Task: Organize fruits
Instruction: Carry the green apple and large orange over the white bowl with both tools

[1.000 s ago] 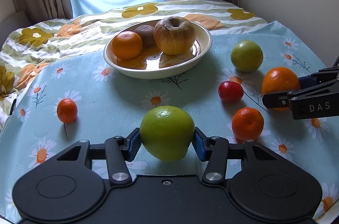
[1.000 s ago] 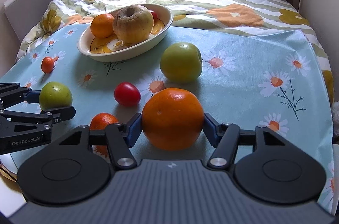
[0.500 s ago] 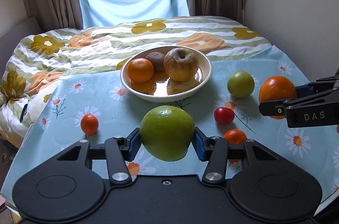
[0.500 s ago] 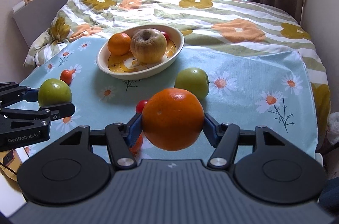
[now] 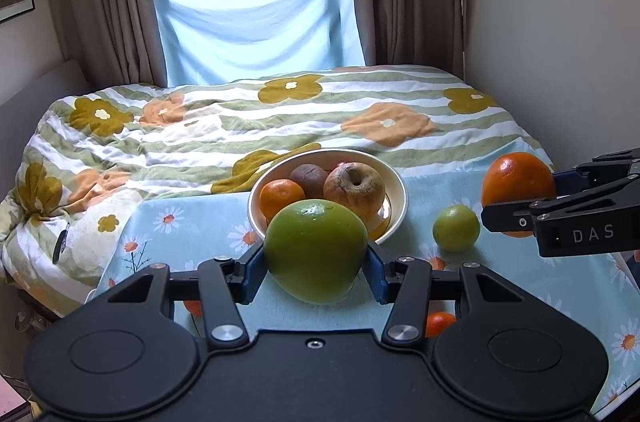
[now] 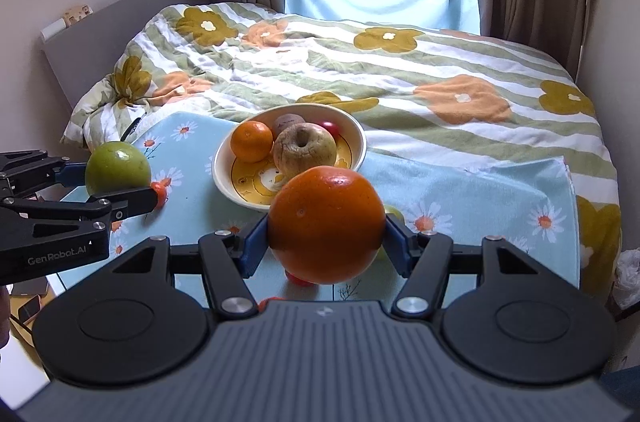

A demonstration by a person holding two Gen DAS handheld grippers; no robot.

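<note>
My left gripper (image 5: 316, 266) is shut on a large green apple (image 5: 315, 251) and holds it high above the table; it also shows in the right wrist view (image 6: 117, 172). My right gripper (image 6: 326, 242) is shut on a big orange (image 6: 326, 224), also raised; the orange shows in the left wrist view (image 5: 518, 187). Ahead sits a cream bowl (image 5: 400, 200) holding a mandarin (image 5: 281, 197), a brown wrinkled apple (image 5: 355, 185) and a dark fruit (image 5: 309, 176). A small green apple (image 5: 456, 228) lies right of the bowl.
The fruit lies on a light blue daisy cloth (image 5: 500, 274) over a flowered bedspread (image 5: 240, 126). A small mandarin (image 5: 440, 323) shows under my left gripper. A small red fruit (image 6: 298, 278) peeks under the orange. Walls and curtains close in behind.
Both grippers have risen and pulled back from the table with their fruit still held. The bowl and loose fruit now look smaller and lower in both views.
</note>
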